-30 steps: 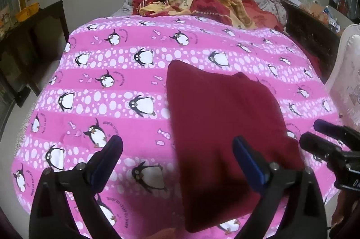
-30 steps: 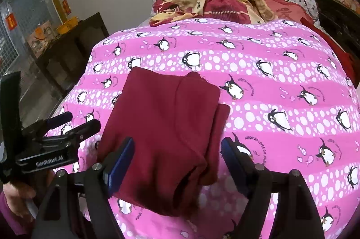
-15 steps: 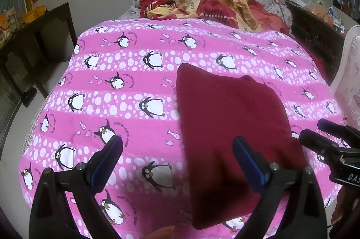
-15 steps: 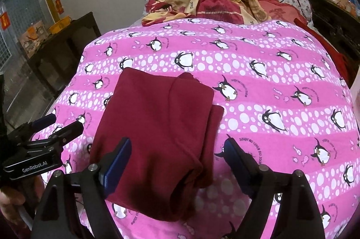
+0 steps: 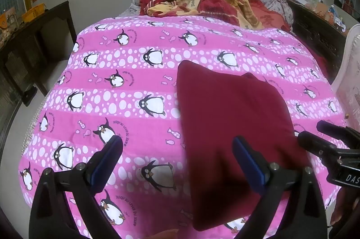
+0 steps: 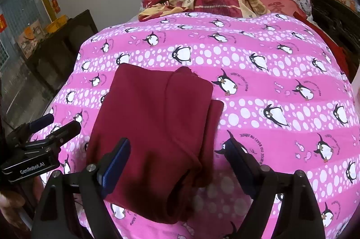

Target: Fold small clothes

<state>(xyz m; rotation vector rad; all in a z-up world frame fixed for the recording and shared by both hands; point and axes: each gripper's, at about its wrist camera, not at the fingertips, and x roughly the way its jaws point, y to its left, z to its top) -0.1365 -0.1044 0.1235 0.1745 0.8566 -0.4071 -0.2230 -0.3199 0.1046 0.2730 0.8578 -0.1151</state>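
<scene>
dark red cloth, the garment [image 6: 155, 126] we are folding, is lying as a neat layered rectangle on the pink penguin blanket [image 6: 270, 85], towards the near edge of the bed. over the last second both views are showing a little more blanket around the garment, so we are drawing back slightly from it; the garment itself is keeping its shape and place. the right hand-held gripper [image 6: 177, 162] is hanging above the garment's near end with its jaws spread wide, a touch wider than a second ago, and nothing between the pads is being pressed. the left hand-held gripper [image 5: 177, 155] is also standing wide open and empty, just left of the garment, one finger over its left edge. we are judging that this fold is finished and released, and the piece is looking ready to be left or set aside.

beyond the garment, a crumpled red and yellow quilt [image 5: 202, 0] is heaped at the head of the bed. left of the garment, past the bed's edge, a dark wooden cabinet [image 5: 33, 36] is standing against the wall.
</scene>
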